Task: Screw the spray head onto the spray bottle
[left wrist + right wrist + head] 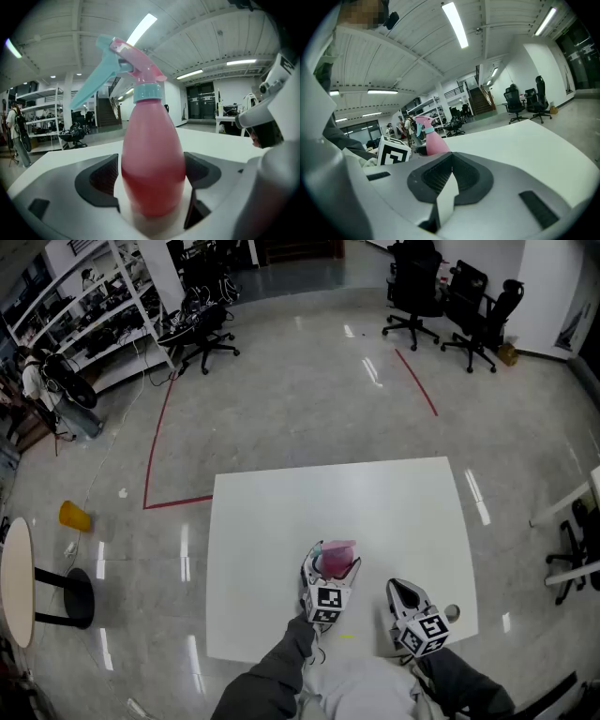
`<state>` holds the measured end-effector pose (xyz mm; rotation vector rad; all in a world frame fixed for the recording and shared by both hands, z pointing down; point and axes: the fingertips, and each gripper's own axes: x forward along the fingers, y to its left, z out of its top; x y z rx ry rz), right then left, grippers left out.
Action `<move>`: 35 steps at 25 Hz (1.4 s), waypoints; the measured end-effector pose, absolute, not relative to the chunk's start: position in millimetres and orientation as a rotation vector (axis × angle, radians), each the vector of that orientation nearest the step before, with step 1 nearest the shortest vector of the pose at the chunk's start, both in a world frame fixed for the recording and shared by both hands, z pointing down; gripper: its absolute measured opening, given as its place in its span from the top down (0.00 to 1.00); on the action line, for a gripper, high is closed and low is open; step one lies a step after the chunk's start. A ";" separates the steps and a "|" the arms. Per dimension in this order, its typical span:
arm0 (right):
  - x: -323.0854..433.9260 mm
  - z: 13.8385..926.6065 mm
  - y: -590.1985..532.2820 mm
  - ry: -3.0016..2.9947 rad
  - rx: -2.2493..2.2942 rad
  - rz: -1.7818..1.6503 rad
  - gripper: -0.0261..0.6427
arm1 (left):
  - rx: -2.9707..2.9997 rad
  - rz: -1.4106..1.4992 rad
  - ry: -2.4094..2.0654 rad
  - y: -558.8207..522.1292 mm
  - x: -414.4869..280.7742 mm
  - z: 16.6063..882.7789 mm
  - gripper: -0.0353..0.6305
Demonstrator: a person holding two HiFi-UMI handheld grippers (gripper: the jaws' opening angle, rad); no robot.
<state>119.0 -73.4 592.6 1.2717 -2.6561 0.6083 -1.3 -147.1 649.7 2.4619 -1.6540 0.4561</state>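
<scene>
Here, the pink bottle (152,164) stands on the white table (281,521) with its spray head (133,61) on.
In the head view it is upright near the table's front edge, between the jaws of the left gripper (330,566); the right gripper (401,589) sits to its right, apart from it. In the left gripper view the jaws stand spread wide, a dark pad (101,180) close at each side of the bottle's belly. In the right gripper view the jaws are pressed together on nothing.
</scene>
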 end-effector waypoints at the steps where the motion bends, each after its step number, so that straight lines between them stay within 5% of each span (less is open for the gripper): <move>1: 119.0 593.9 -72.7 -2.649 1.280 0.615 0.97 | 2.461 0.472 -1.624 -147.9 -0.3 652.9 0.31; 13: 101.2 572.5 -70.2 -2.709 1.227 0.497 0.97 | 2.509 0.493 -1.425 -123.8 1.2 657.5 0.31; 19: 49.6 519.0 -47.5 -2.913 0.773 0.301 0.97 | 2.678 0.543 -1.214 -65.7 16.4 616.1 0.31; 21: 29.9 507.3 -34.7 -2.954 0.602 0.283 0.86 | 2.686 0.534 -1.181 -52.8 17.9 604.3 0.31; 23: 12.8 499.0 -20.4 -2.959 0.442 0.213 0.61 | 2.681 0.517 -1.153 -43.1 19.4 599.0 0.31; 29: -16.8 477.0 -9.7 -2.955 0.233 0.046 0.61 | 2.726 0.609 -1.032 -22.6 30.5 595.8 0.31; 31: -17.0 472.1 -9.3 -2.951 0.226 -0.005 0.75 | 2.716 0.582 -1.056 -21.2 32.6 591.6 0.31; 35: -10.0 462.4 -21.4 -2.972 0.415 0.070 0.75 | 2.668 0.514 -1.213 -28.1 31.1 578.4 0.31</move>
